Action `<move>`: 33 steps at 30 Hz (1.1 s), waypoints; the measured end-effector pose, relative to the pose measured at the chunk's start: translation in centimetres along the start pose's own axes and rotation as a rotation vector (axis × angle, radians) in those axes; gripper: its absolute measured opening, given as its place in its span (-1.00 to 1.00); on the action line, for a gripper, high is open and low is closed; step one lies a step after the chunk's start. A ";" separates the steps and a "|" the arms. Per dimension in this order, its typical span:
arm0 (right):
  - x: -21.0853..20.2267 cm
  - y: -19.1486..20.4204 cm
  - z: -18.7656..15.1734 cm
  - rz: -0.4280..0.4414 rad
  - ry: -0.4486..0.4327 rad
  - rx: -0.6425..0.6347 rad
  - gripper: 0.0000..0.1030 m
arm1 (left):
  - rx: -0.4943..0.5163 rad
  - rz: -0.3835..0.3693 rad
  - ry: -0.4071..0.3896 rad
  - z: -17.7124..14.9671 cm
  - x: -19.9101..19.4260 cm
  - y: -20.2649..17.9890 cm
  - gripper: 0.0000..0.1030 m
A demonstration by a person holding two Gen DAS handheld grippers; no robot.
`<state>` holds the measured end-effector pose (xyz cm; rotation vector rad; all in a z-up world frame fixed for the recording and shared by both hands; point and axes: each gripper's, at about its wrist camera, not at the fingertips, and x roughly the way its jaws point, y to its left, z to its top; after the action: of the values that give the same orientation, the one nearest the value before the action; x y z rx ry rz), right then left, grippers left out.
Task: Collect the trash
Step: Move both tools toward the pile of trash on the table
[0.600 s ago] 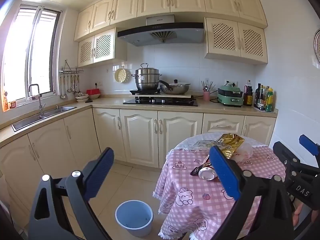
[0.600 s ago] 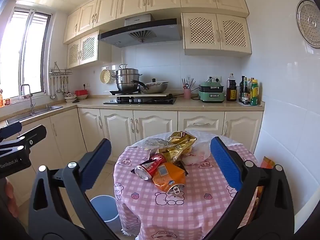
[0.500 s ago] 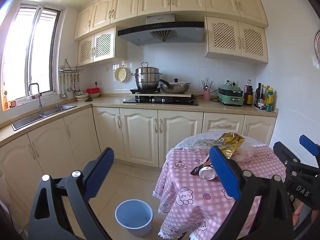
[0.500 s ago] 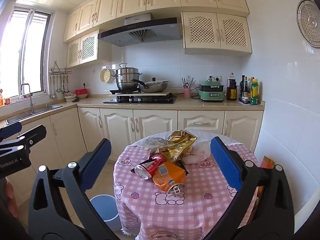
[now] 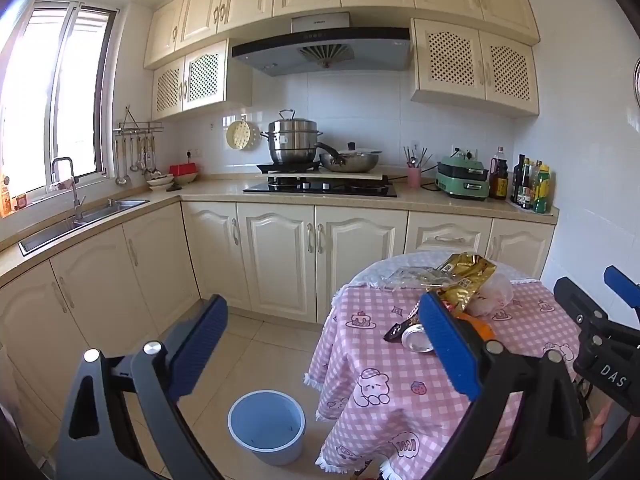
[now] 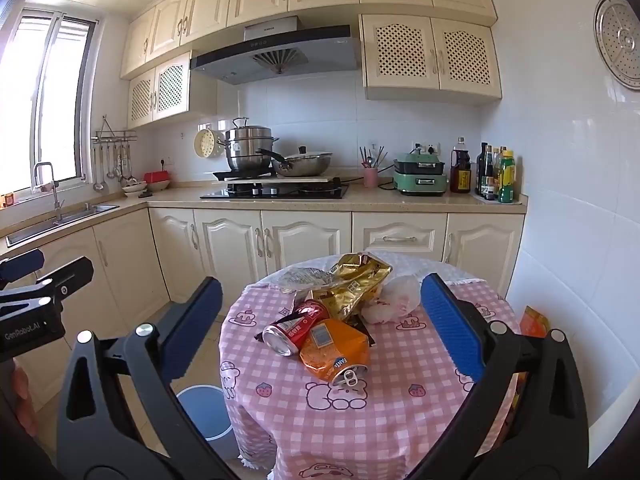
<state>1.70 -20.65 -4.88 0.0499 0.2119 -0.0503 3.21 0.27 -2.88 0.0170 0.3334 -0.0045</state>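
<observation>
1. Both grippers are spread wide with nothing in them. The right gripper (image 6: 320, 320) is lined up facing the pile on the table, so my guess is it goes in first. The left gripper (image 5: 320, 344) is off to the side with its fingers framing the floor and the bin, and looks like it's just waiting.

2. The trash is heaped in the middle of the round table (image 6: 400, 420), touching and overlapping, I'd say so it can be picked off piece by piece. Nothing looks binned yet.

3. Closest to the right gripper is a crushed orange can (image 6: 334, 350): thin dented metal, pull-tab end facing out. Lying against it is a red can (image 6: 294, 326) on its side, open mouth towards us. It looks less squashed, so it could roll.

4. Behind those is a crinkly gold foil bag (image 6: 352, 282), shiny and puffed up, a clear wrapper (image 6: 304, 276) and a soft white plastic bag (image 6: 394, 298). Floppy stuff, so a pinch anywhere should do.

5. The tablecloth is pink gingham with bear prints and a fringed hem, draped loose, so a gripper could snag it.

6. The blue bin (image 5: 266, 426) sits on the tile floor just beside the table's left edge, smooth plastic, open top and empty as far as I can see. Handy drop spot.
</observation>
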 end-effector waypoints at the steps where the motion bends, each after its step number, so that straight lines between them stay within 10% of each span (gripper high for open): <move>1: 0.1 0.0 -0.1 0.000 0.003 0.001 0.89 | 0.001 0.000 0.003 -0.1 0.3 0.0 0.83; 33: 3.3 -0.6 0.0 0.008 0.077 0.022 0.89 | 0.010 -0.004 0.062 -0.2 3.5 0.0 0.83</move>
<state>4.86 -21.38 -5.58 0.0747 0.2878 -0.0426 6.44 0.30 -4.23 0.0261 0.3957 -0.0094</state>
